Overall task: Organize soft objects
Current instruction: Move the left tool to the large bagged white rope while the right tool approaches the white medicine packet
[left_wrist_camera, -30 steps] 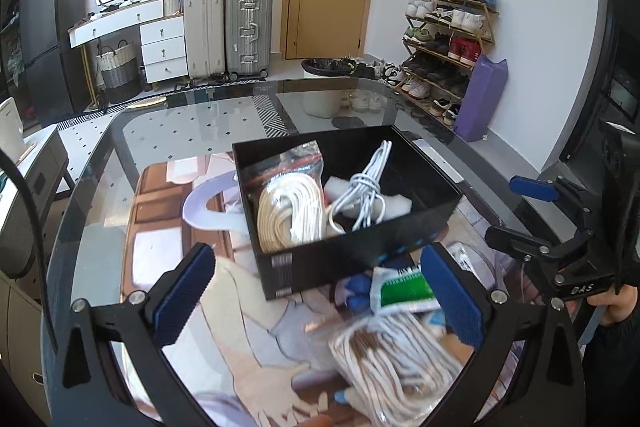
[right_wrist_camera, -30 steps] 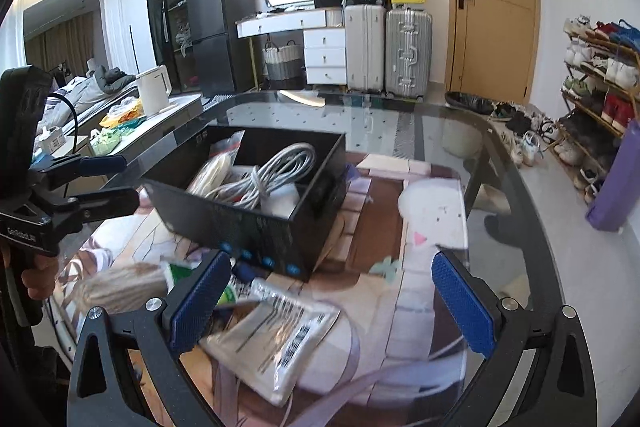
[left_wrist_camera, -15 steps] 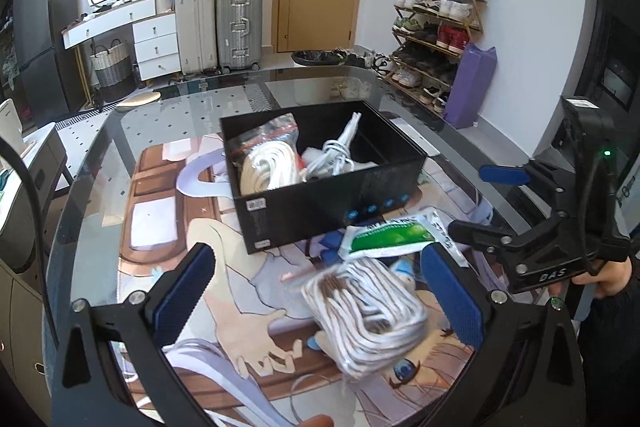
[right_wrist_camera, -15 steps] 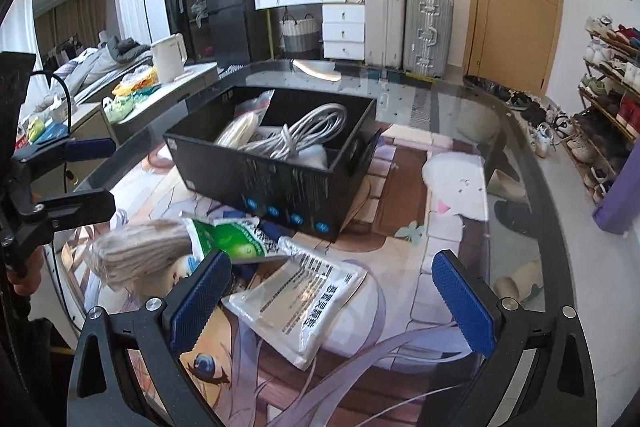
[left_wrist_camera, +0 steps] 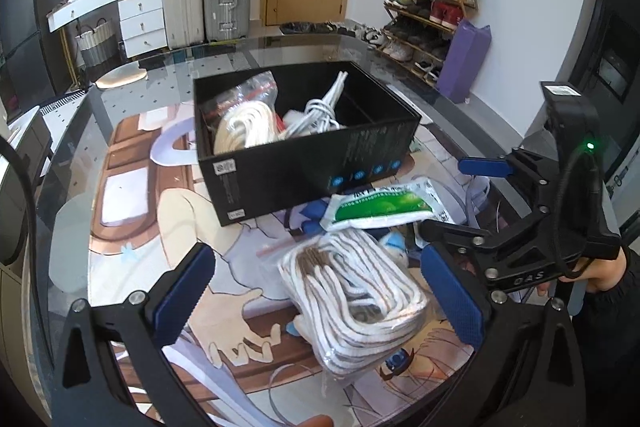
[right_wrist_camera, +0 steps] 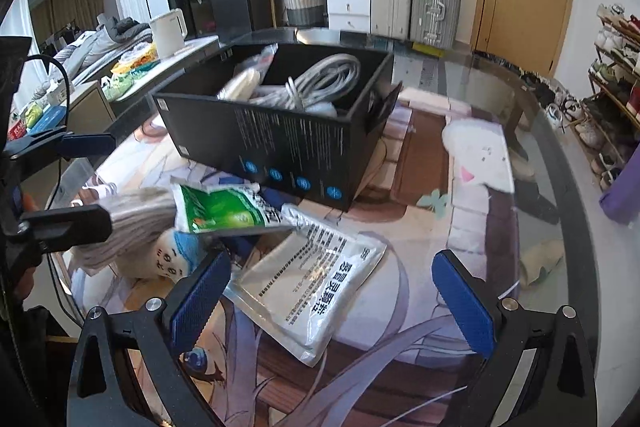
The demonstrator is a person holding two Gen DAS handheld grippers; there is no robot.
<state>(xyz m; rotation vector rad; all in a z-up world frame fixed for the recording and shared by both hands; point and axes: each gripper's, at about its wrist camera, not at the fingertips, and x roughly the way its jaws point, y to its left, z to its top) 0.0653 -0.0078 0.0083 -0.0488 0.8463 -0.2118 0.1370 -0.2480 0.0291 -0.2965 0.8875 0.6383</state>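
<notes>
A black box (left_wrist_camera: 312,163) stands mid-table and holds a bagged white rope (left_wrist_camera: 244,125) and a grey cable coil (left_wrist_camera: 320,113); it also shows in the right wrist view (right_wrist_camera: 276,143). In front of it lie a bagged white rope bundle (left_wrist_camera: 352,299), a green-and-white packet (left_wrist_camera: 380,207) and a white printed pouch (right_wrist_camera: 312,287). My left gripper (left_wrist_camera: 320,303) is open, its fingers either side of the rope bundle. My right gripper (right_wrist_camera: 332,299) is open over the white pouch.
The glass table (right_wrist_camera: 560,187) carries a printed mat. A small white plush with a drawn face (right_wrist_camera: 176,259) lies by the rope bundle. Suitcases (left_wrist_camera: 226,3), drawers and a shoe rack (left_wrist_camera: 432,11) stand beyond the table.
Both grippers have drawn back from the box and lowered toward the items in front of it. The rope bundle now lies between the left fingers. Nothing was grasped.
</notes>
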